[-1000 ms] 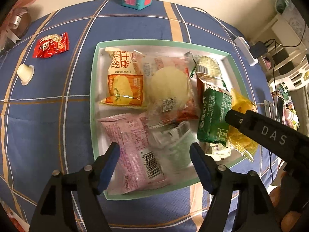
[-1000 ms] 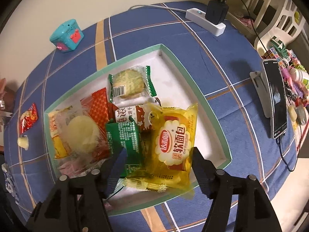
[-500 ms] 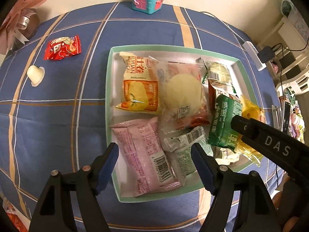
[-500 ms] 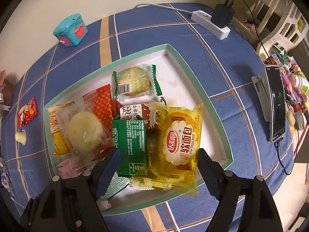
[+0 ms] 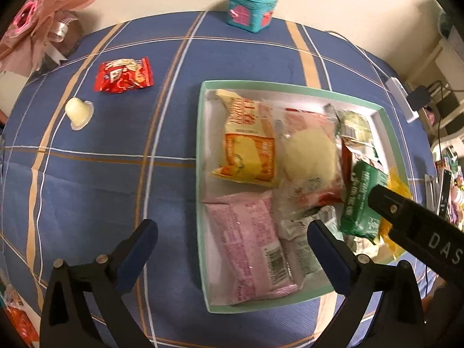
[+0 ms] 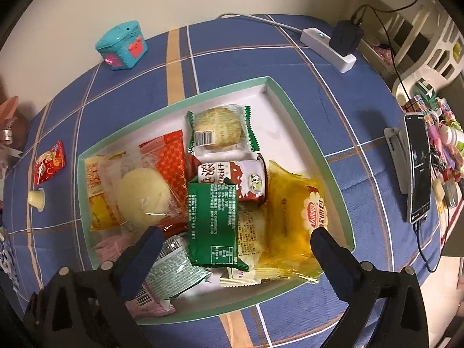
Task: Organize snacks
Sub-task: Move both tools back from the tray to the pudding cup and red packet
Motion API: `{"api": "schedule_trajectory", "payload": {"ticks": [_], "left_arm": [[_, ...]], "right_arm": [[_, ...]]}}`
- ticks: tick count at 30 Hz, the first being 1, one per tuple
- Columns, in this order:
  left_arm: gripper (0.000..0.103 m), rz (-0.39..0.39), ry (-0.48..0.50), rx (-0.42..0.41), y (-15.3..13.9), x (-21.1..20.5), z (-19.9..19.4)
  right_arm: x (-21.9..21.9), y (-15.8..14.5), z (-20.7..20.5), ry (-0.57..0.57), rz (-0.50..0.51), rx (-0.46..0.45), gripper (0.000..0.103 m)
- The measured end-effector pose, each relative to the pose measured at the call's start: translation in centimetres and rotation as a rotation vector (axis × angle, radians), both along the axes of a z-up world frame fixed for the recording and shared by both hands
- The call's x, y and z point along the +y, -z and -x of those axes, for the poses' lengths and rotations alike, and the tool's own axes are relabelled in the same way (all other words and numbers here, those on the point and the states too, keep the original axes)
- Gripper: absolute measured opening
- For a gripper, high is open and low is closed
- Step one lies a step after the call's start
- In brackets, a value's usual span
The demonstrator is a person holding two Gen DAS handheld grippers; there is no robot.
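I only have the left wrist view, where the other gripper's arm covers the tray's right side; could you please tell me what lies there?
Observer: A yellow bread packet lies there beside the green packet, near the right wall of the tray.
Operator: Thank you. Is the right gripper holding it?
Observer: No. The right gripper is open, with its fingers either side of both packets and nothing clamped.
Operator: And what sits just beyond the green packet?
Observer: A red-and-white biscuit packet touches its far edge, and beyond that lies a round biscuit in a green-edged clear wrapper.
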State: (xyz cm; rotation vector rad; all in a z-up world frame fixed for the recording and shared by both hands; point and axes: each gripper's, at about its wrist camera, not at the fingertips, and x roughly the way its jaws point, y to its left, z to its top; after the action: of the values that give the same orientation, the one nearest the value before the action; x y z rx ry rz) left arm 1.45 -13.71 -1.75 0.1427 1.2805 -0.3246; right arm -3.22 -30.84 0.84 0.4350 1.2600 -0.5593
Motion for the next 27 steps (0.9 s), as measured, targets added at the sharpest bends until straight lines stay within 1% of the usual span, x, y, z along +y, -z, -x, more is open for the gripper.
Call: {"api": "schedule_trajectory", "payload": {"ticks": [7, 9, 13, 17, 23, 27], "left_arm": [[0.103, 0.001, -0.064, 0.011, 0.2, 1.6, -1.1], [0.103, 0.008, -0.097, 0.022, 0.3, 2.5, -1.7], [0.103, 0.008, -0.166, 0.019, 0.3, 4.4, -2.9], [0.103, 0.029, -0.253, 0.013, -0.1, 7.1, -4.1], [0.103, 0.030, -0.385, -0.022, -0.9, 11.8, -5.7], [0.103, 0.014, -0.478, -0.052, -1.4, 15.3, -6.5]], "right_arm": [[0.9, -0.3, -0.2, -0.019, 0.016, -0.005, 0.103], [1.3, -0.5, -0.4, -0.031, 0.021, -0.007, 0.103], [2.7, -1.0, -1.0, -0.069, 0.028, -0.020, 0.103], [4.2, -1.5, -1.6, -0.108, 0.035, -0.033, 0.103], [6.8, -2.1, -2.5, -0.179, 0.047, -0.054, 0.103], [8.4, -2.2, -3.1, -0.207, 0.046, -0.062, 0.103]]}}
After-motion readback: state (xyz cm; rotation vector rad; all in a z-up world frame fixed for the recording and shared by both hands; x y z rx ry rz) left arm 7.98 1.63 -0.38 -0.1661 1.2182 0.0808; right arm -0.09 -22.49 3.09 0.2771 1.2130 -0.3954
